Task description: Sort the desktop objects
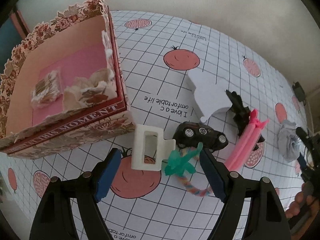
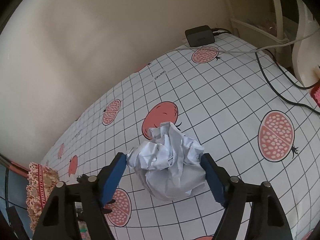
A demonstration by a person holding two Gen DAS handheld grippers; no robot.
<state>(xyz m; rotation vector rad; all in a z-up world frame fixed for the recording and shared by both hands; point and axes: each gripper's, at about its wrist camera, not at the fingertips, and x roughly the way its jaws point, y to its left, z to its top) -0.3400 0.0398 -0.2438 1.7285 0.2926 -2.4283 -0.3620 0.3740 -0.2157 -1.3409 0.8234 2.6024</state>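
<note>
Pinching crumpled paper (image 2: 170, 160): right gripper (image 2: 163, 160) | left gripper (image 1: 160, 158) spread over white clip (image 1: 147, 148) | box (image 1: 70, 128) cut off

Left wrist view steeply down, close over tablecloth (image 1: 200, 40), right view angled lower, both sharing crumpled paper (image 2: 170, 160).

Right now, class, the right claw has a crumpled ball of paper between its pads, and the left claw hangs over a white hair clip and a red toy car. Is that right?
Not quite: the toy car is black, not red, as the left wrist view shows. The rest stands: the right claw has the crumpled paper ball between its pads, and the left claw hangs over the white hair clip.
</note>
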